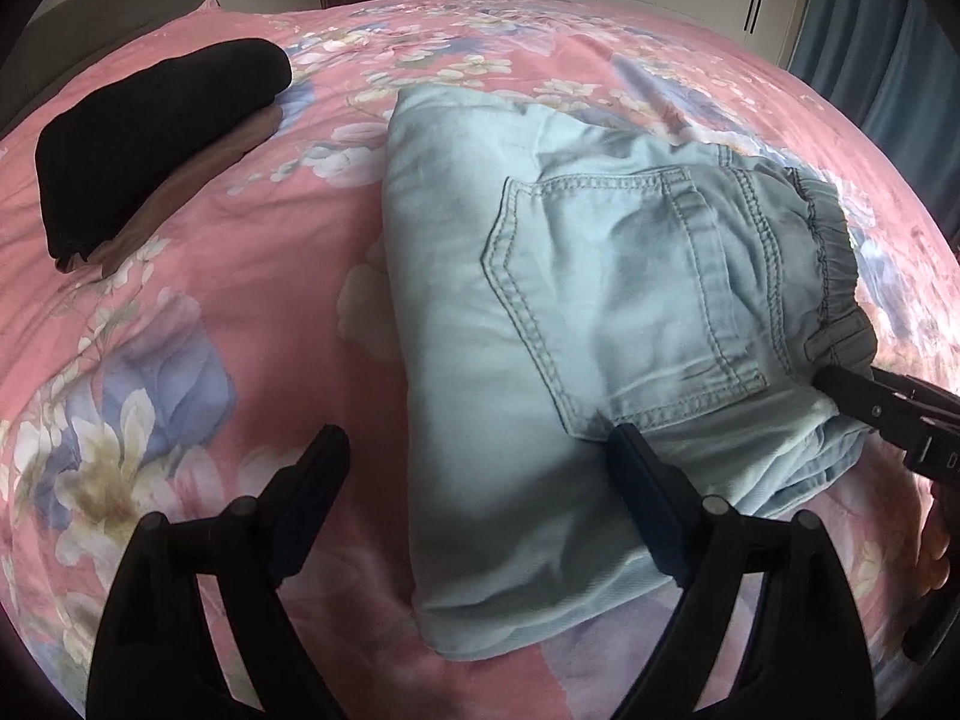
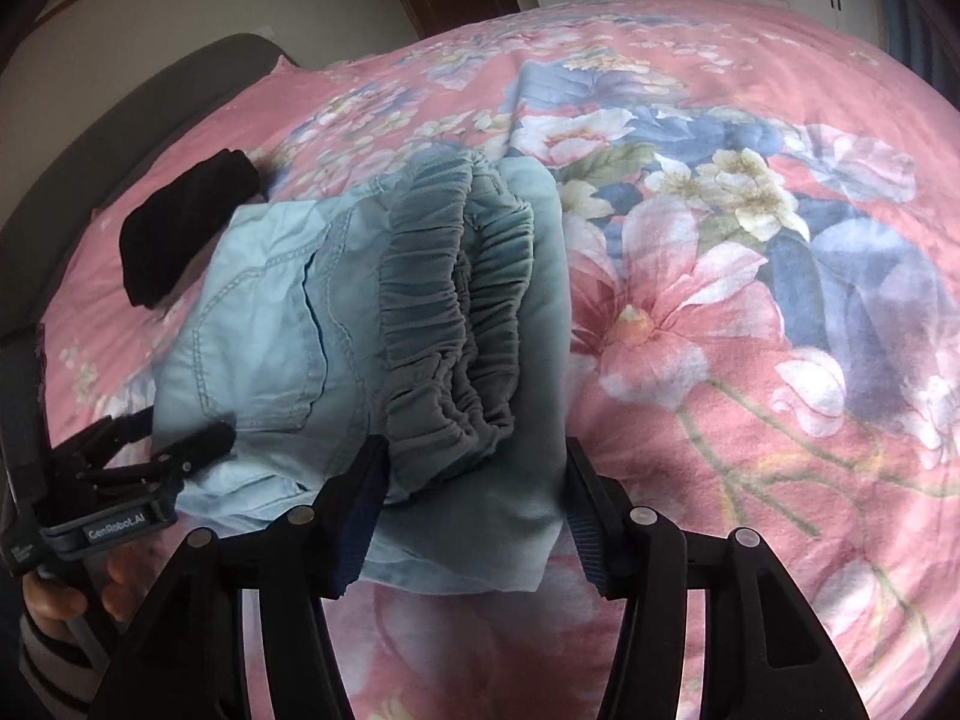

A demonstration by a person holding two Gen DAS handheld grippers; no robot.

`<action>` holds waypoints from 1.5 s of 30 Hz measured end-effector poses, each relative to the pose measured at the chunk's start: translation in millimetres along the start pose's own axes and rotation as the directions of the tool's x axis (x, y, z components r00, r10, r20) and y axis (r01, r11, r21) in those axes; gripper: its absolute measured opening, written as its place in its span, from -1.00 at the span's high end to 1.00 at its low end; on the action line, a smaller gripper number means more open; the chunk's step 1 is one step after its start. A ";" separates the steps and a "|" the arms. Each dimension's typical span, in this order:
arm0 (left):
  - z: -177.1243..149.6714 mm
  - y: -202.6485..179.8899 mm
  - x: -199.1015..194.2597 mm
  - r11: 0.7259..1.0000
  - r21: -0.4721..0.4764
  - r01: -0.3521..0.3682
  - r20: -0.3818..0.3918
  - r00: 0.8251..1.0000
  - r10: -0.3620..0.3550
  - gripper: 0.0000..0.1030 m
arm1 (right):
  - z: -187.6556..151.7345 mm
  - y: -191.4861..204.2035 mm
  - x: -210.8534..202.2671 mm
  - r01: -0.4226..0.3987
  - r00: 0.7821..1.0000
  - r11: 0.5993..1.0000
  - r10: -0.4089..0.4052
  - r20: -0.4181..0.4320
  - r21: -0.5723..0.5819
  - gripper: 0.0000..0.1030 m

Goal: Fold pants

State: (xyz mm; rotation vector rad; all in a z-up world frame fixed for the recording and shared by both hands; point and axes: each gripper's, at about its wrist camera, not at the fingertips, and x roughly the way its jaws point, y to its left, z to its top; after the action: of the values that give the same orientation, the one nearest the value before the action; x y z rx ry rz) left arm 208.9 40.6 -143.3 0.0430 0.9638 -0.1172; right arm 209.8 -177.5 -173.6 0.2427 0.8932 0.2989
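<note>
Jeans (image 1: pixel 600 312) are lying folded into a compact bundle on the floral bedspread (image 1: pixel 240 300); both the left gripper (image 1: pixel 480 480) and right gripper (image 2: pixel 474 492) are standing apart, apparently gripping nothing, leaving perhaps only tidying.

"CenRobot.AI" — white lettering on the left tool's body (image 2: pixel 117 525)

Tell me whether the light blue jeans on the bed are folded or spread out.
Folded. The light blue jeans lie as a compact layered bundle, back pocket on top, elastic waistband bunched at one end, stacked edges showing.
</note>
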 end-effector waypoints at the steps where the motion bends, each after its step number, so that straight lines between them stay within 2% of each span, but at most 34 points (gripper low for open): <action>1: 1.2 0.1 1.8 1.000 -0.006 -0.002 -0.006 1.000 0.002 -0.78 | 0.7 -0.4 3.4 0.002 1.000 1.000 -0.002 0.003 0.000 -0.10; 6: 0.1 1.0 -1.8 1.000 -0.025 -0.012 -0.012 1.000 0.012 -0.78 | 3.2 8.4 2.7 0.045 0.999 0.999 -0.045 0.009 -0.010 -0.12; 9: -2.3 2.1 -5.2 0.999 -0.044 -0.020 -0.028 0.999 0.019 -0.81 | 0.1 7.4 -7.1 0.034 0.999 0.999 -0.034 0.010 0.026 -0.20; 11: -4.1 2.1 -7.1 0.999 -0.049 -0.022 -0.036 0.999 0.020 -0.82 | -1.9 5.6 -10.9 0.038 0.999 0.998 -0.038 0.006 0.044 -0.32; 18: -6.1 -0.1 -6.7 0.998 -0.041 -0.044 -0.049 0.998 0.042 -0.83 | -2.5 6.6 -8.0 0.057 0.998 0.998 -0.056 -0.018 0.037 -0.33; 20: -5.7 1.6 -5.5 0.998 -0.046 -0.052 -0.052 0.997 0.050 -0.92 | -2.2 7.2 -6.9 0.060 0.998 0.997 -0.059 -0.018 0.040 -0.35; 27: -5.9 2.8 -3.5 0.997 -0.046 -0.055 -0.051 0.997 0.053 -0.97 | -2.3 6.1 -5.7 0.057 0.998 0.997 -0.056 -0.019 0.045 -0.36; 45: -4.1 2.6 -1.2 0.996 -0.046 -0.072 -0.054 0.996 0.070 -1.00 | -1.5 8.4 -4.0 0.078 0.997 0.997 -0.077 -0.021 0.021 -0.44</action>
State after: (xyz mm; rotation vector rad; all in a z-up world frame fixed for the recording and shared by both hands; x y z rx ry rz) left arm 205.2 43.7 -144.7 0.0366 1.0161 -0.0279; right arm 205.0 -171.0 -168.8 0.2250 0.9235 0.2201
